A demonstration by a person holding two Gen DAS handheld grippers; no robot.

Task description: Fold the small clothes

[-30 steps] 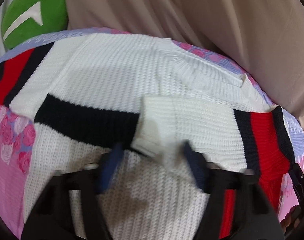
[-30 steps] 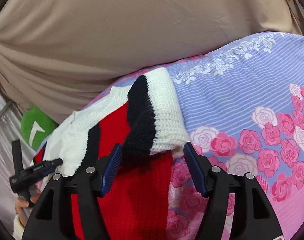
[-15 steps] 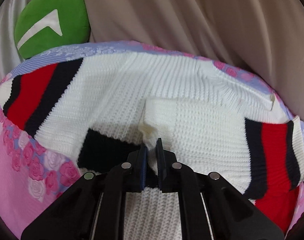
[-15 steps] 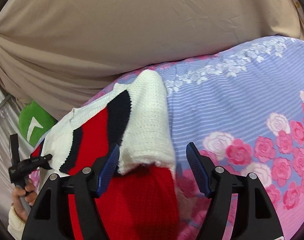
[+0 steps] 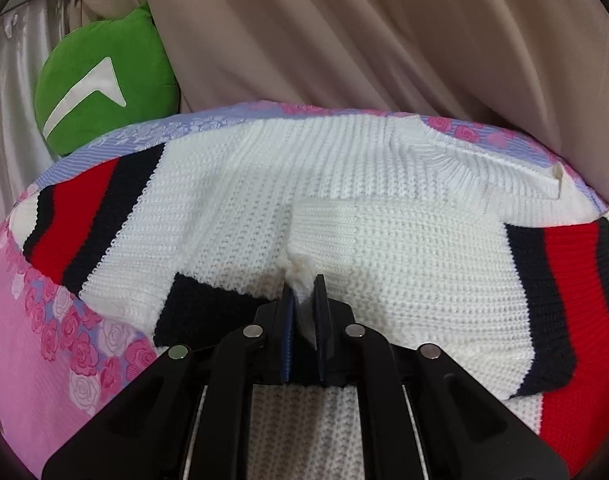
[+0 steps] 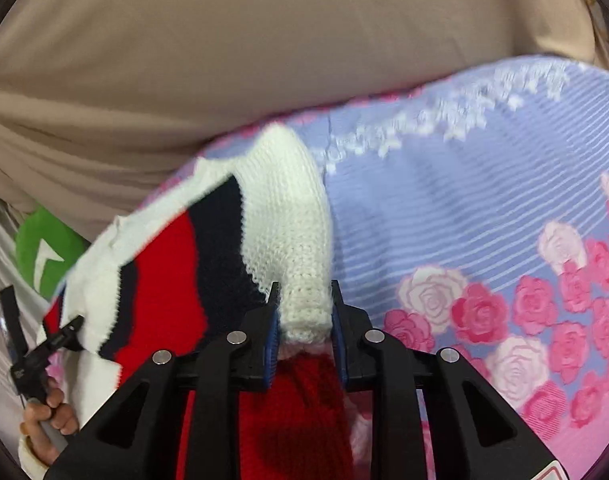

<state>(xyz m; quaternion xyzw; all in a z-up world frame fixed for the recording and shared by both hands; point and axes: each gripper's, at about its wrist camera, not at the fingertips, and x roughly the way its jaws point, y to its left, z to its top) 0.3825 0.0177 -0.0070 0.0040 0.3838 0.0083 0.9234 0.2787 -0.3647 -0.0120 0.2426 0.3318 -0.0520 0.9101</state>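
A white knitted sweater (image 5: pixel 384 184) with red and navy stripes lies spread on the bed. Its right sleeve (image 5: pixel 416 256) is folded across the body. My left gripper (image 5: pixel 302 292) is shut on that sleeve's white cuff at the middle of the sweater. In the right wrist view the sweater (image 6: pixel 280 208) shows its outer edge, lifted into a ridge. My right gripper (image 6: pixel 304 292) is closing and its pads press on the white knit corner there, with red knit bunched below the jaws.
The bed sheet (image 6: pixel 464 200) is lilac-striped with pink roses and stretches to the right of the sweater. A green cushion (image 5: pixel 100 80) and beige draped fabric (image 5: pixel 384 40) stand behind the bed. A person's hand (image 6: pixel 44 420) holds the other gripper's handle at far left.
The left gripper closed on the sleeve cuff and shifted, bringing more of the green cushion into view. The right gripper's jaws came together on the sweater's white edge, which was loose between them before.
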